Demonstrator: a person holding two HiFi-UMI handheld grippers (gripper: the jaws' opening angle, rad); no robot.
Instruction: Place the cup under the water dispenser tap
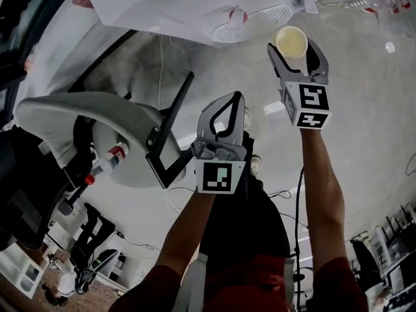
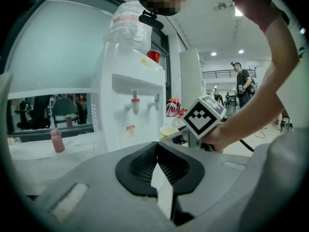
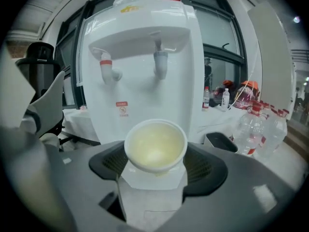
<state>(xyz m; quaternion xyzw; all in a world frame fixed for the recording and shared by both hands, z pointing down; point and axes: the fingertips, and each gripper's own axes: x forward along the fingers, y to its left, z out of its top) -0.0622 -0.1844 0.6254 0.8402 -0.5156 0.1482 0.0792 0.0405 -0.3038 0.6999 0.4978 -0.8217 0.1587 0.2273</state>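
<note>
1. The cup [image 3: 155, 146] is held by the right gripper [image 1: 296, 52]; it is squeezed between the two jaws, one on each side; its open end is turned up, and pale yellow is seen inside it.
2. The cup is found in front of the water dispenser [image 3: 140, 66], lower than the taps and not touching the water dispenser; in the right gripper view it is seen below the gap between the red tap [image 3: 107, 66] and the grey tap [image 3: 161, 59].
3. The left gripper [image 2: 157, 146] is closed; its jaws are pressed together and nothing is held between them; it is pointed at the water dispenser and is kept further from it than the right gripper.
4. A big clear bottle [image 2: 128, 25] is set on top of the water dispenser; a red cup [image 2: 153, 56] is seen up there beside it.
5. A pink bottle [image 2: 57, 140] is stood to the left of the water dispenser; some clear plastic bottles [image 3: 256, 129] are stood to the right of it.
6. A chair [image 3: 41, 81] is seen to the left of the water dispenser, near the pink bottle's side.
</note>
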